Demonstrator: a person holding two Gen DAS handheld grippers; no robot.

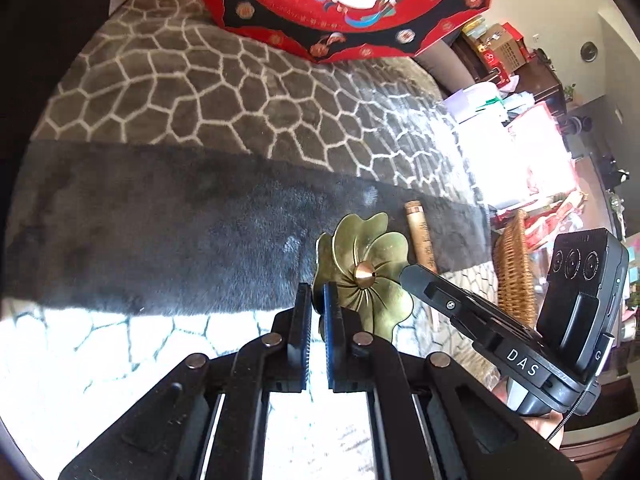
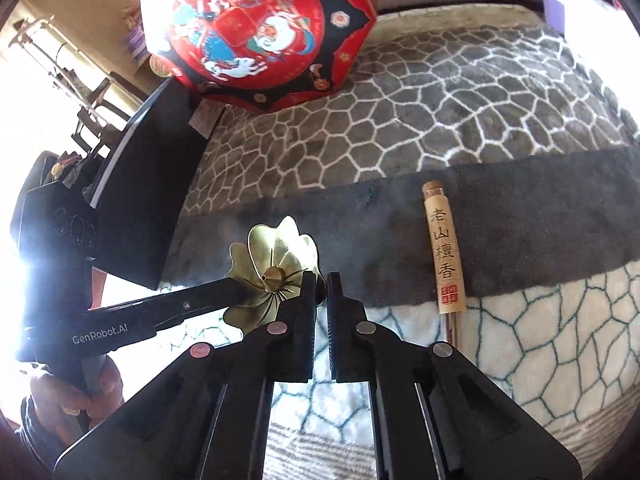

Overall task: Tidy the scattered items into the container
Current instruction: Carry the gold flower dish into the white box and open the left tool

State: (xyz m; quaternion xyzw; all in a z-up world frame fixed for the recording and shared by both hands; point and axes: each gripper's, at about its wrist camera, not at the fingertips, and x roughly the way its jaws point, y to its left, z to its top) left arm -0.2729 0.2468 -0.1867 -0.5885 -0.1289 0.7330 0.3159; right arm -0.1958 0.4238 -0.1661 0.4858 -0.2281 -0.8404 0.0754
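A brass flower-shaped incense holder (image 1: 362,270) (image 2: 276,268) is held up on edge above the blanket, between both grippers. My left gripper (image 1: 318,294) is shut on its left rim. My right gripper (image 2: 321,284) is shut on its right rim; it shows in the left wrist view (image 1: 412,274) touching the flower's right side. A paper incense tube with a cork (image 2: 444,252) (image 1: 420,236) lies on the dark band of the blanket, right of the flower. A red octagonal box (image 1: 344,4) (image 2: 256,28) stands closed at the far side.
A grey blanket with a pale cell pattern (image 1: 208,92) (image 2: 460,100) covers the surface. A wicker basket (image 1: 514,276) stands off the right edge. A black box (image 2: 148,200) sits at the left. Cluttered shelves (image 1: 500,52) lie beyond.
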